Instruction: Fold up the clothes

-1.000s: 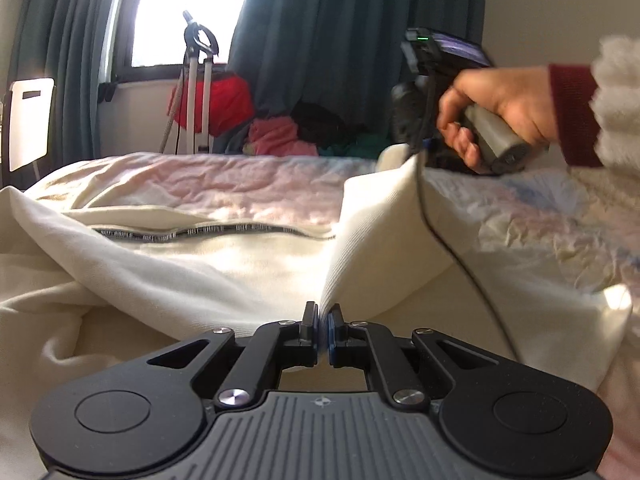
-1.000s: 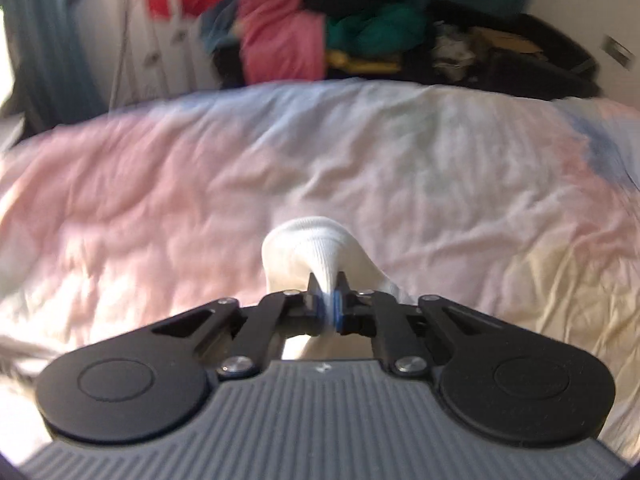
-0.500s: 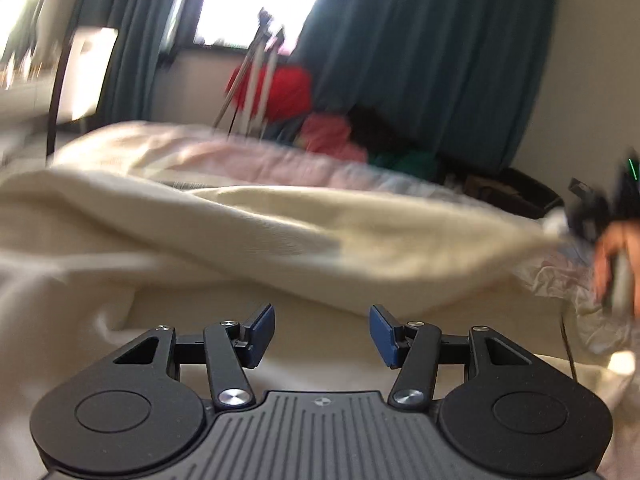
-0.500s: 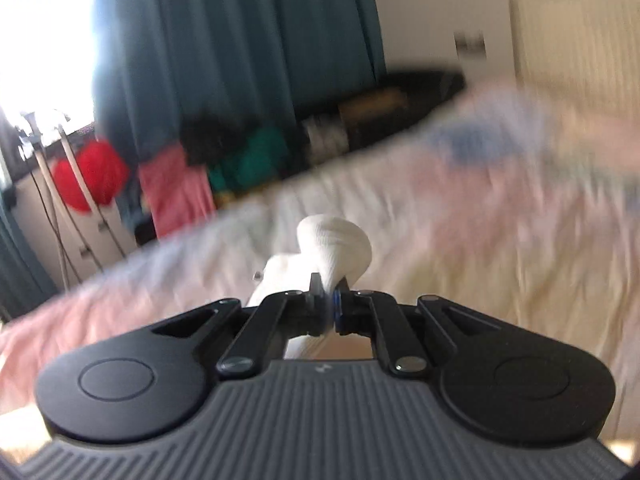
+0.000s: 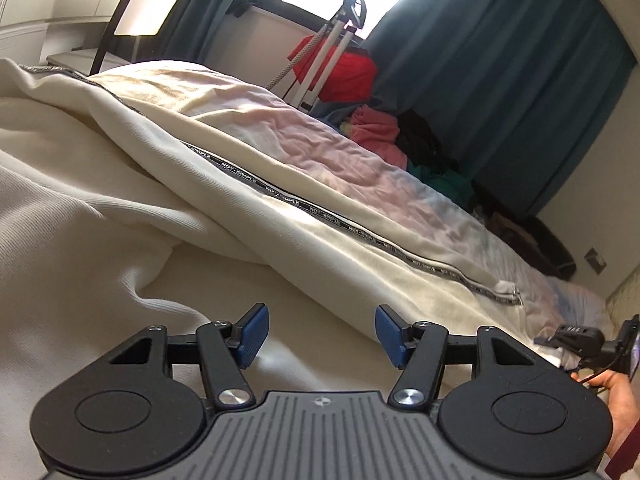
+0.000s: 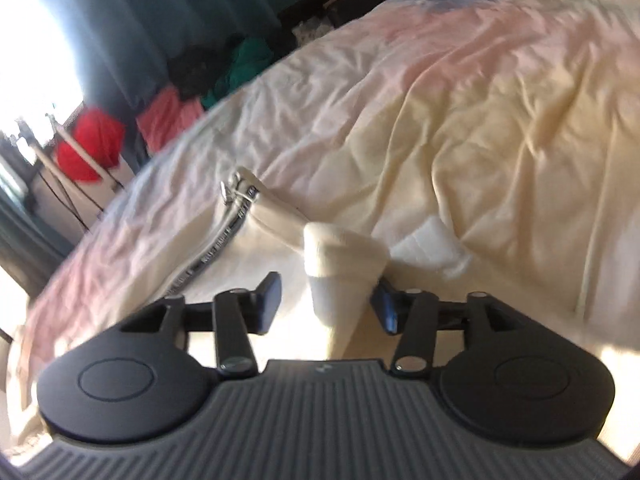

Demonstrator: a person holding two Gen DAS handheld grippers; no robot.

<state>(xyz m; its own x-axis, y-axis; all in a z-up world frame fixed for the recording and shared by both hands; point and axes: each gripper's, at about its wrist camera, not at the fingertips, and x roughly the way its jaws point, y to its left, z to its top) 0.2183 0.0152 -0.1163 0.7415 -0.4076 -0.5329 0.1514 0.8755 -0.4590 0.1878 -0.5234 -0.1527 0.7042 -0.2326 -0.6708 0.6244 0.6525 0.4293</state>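
A cream zip-up jacket (image 5: 168, 184) with a black lettered zipper tape (image 5: 344, 224) lies spread on the bed. My left gripper (image 5: 318, 334) is open and empty, low over the cream fabric. My right gripper (image 6: 326, 298) is open; the jacket's ribbed cuff (image 6: 344, 256) stands loose between its fingers, near the right one. The zipper end (image 6: 236, 196) lies just beyond. The right gripper (image 5: 576, 340) also shows at the far right of the left wrist view.
The bed has a wrinkled pastel sheet (image 6: 460, 92). Beyond it are a pile of red, pink and green clothes (image 5: 376, 128), a metal stand (image 5: 332, 48), teal curtains (image 5: 500, 60) and a white chair (image 5: 156, 0).
The left gripper opened half a second ago and let go of the jacket fold, which dropped flat. The right gripper, shut on the cuff until now, has opened and swung down to the bed.
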